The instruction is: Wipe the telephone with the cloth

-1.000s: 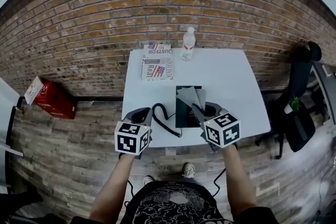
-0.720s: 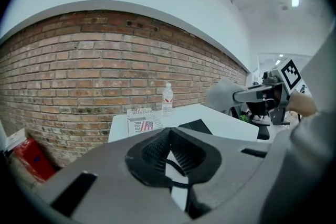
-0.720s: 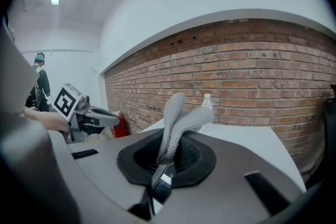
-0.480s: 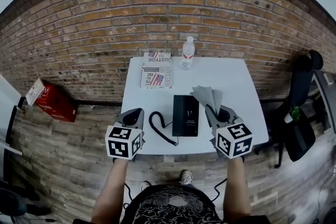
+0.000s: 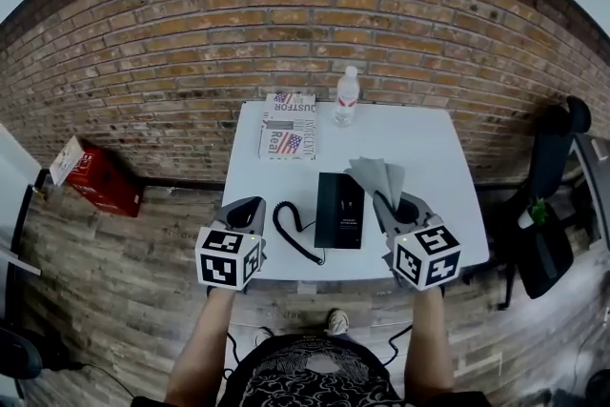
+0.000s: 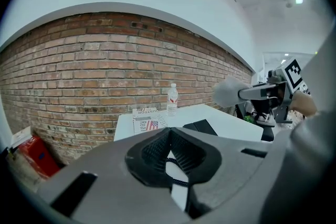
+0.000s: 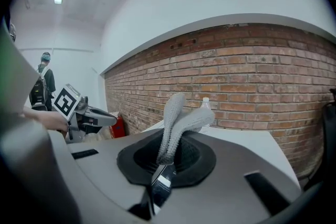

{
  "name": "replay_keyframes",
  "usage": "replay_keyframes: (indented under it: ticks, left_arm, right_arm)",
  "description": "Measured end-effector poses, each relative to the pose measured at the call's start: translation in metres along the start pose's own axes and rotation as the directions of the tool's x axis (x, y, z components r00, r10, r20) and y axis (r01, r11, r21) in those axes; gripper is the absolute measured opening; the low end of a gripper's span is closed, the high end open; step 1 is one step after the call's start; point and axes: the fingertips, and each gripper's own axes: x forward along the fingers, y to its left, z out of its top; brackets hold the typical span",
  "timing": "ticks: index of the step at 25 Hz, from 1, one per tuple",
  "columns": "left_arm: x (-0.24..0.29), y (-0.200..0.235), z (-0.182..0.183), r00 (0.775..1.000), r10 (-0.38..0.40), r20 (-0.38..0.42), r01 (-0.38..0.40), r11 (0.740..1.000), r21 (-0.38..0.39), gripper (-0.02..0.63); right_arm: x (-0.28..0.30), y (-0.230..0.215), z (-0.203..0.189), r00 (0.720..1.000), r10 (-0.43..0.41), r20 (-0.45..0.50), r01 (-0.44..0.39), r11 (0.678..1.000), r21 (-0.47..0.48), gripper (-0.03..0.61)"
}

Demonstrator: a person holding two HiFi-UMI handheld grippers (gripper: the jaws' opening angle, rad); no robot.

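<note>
My right hand-held gripper (image 5: 389,203) is clamped on the grey cloth (image 5: 375,176). My left hand-held gripper (image 5: 250,207) appears closed and empty. The telephone (image 5: 339,210) lies on the desk (image 5: 424,148) between them, nearer the right one and just to its left, long axis running away from me.

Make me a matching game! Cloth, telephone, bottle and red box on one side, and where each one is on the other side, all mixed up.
Things:
1 cloth
2 telephone
3 bottle
4 red box

Places:
A on the floor
B between the jaws of the right gripper
C lying flat on the table, near its front edge
D standing upright at the table's far edge

Pairs: 1-B, 2-C, 3-D, 4-A.
</note>
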Motion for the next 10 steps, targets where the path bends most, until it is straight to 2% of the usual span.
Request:
replay_keyframes:
  ticks: [10]
  left_arm:
    - [-0.0022, 0.0016, -0.0015, 1.0, 0.001, -0.004, -0.001, 1.0, 0.002, 0.006]
  right_arm:
    - [-0.0006, 0.0024, -0.0009, 1.0, 0.001, -0.008, -0.001, 1.0, -0.018, 0.011]
